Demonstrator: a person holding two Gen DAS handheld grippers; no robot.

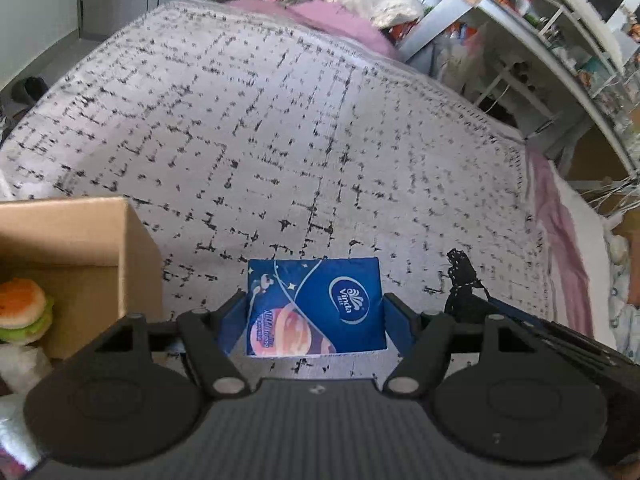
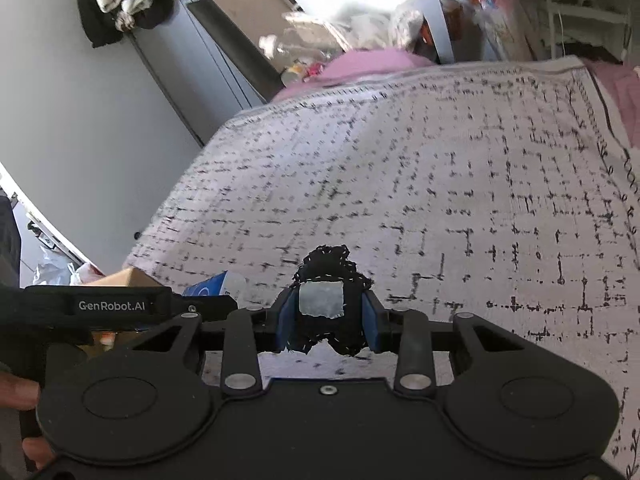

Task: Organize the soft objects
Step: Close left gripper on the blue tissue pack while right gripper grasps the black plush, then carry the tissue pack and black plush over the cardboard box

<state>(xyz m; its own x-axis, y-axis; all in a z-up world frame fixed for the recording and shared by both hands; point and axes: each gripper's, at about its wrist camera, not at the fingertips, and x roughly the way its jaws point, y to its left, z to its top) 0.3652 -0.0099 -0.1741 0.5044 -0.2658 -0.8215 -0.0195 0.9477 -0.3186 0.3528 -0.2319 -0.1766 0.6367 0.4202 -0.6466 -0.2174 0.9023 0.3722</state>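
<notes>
While both wrist views look down on one bed covered by a white blanket with black dashes, two held items can be counted. One blue tissue pack sits clamped between the pads of the left gripper, lifted clear of the blanket. One black knitted piece with a grey patch on it is pinched in the right gripper, also above the blanket; what this piece is cannot be made out. One cardboard box stands at the left edge of the left view, cut off by the frame, with one toy burger inside, partly cropped. White material below the burger is too indistinct to identify. Shelves beyond the bed hold small clutter, blurred and uncountable. Fingers of a hand show at the left edge of the right view.
</notes>
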